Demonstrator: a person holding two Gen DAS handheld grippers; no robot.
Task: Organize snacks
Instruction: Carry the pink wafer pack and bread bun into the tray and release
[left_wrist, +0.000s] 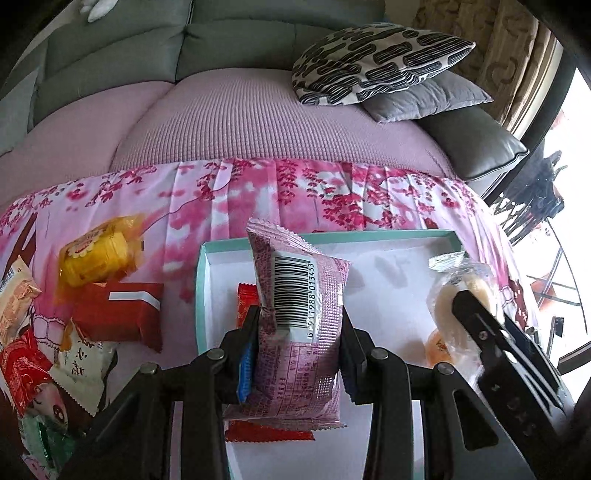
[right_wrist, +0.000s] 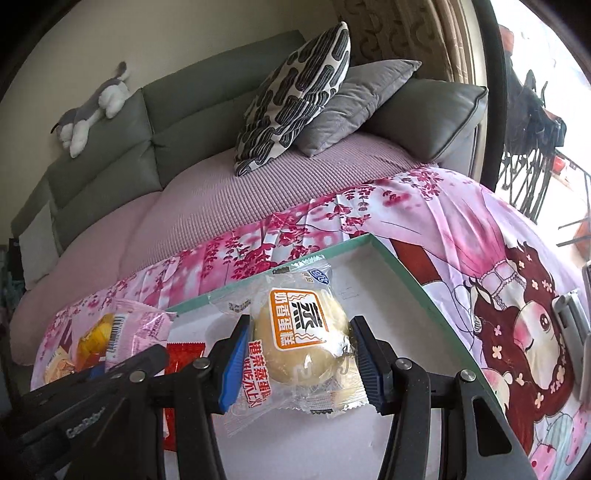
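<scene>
left tool (left_wrist: 299, 314) grips pink packet (left_wrist: 295, 314) | right tool (right_wrist: 301, 350) seemingly grips cake packet (right_wrist: 303, 339) | red packets (left_wrist: 118, 317) beside tray (left_wrist: 201, 273)

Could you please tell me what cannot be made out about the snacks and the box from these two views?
- Red packet in the box, left wrist view: mostly hidden behind the pink packet held by the left gripper.
- Steamed cake packet, left wrist view: blurred, partly covered by the right gripper.
- Box's near end: cut off by both frames' bottom edges.
</scene>
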